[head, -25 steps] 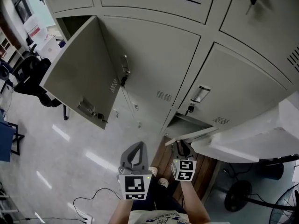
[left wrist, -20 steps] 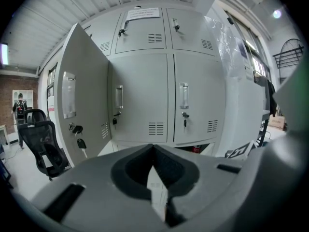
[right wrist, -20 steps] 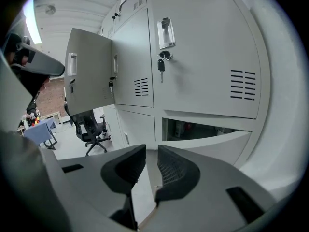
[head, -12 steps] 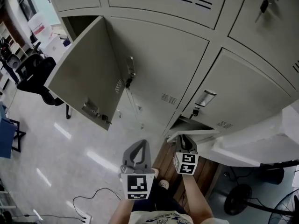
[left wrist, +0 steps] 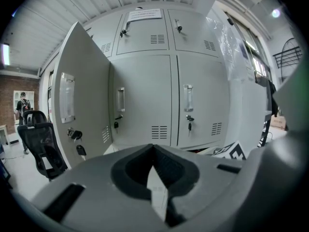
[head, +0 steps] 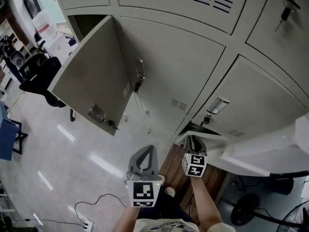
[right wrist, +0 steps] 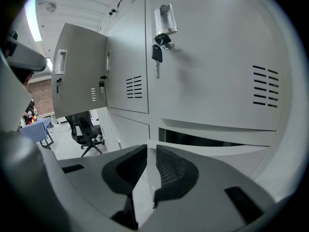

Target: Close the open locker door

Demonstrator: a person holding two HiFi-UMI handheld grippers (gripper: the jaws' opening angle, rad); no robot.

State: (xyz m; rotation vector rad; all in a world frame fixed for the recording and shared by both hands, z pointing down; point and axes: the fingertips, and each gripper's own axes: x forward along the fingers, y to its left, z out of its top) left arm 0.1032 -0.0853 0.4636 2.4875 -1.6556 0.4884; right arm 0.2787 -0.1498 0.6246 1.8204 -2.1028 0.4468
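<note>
The nearer open door, the low locker door [right wrist: 227, 156] in the bottom row, hangs ajar with a dark slit showing above it. The right gripper [right wrist: 150, 149] sits at its free edge. Its jaws have just been closing and now stand a narrow gap apart with the pale sheet edge between them — clenched on it, by the look of it, probably to steer the door home rather than shove it. The left gripper [left wrist: 153, 148] hangs beside, jaws together and empty — spare for now. A taller locker door [head: 91, 76] stands wide open up left, well apart from both.
</note>
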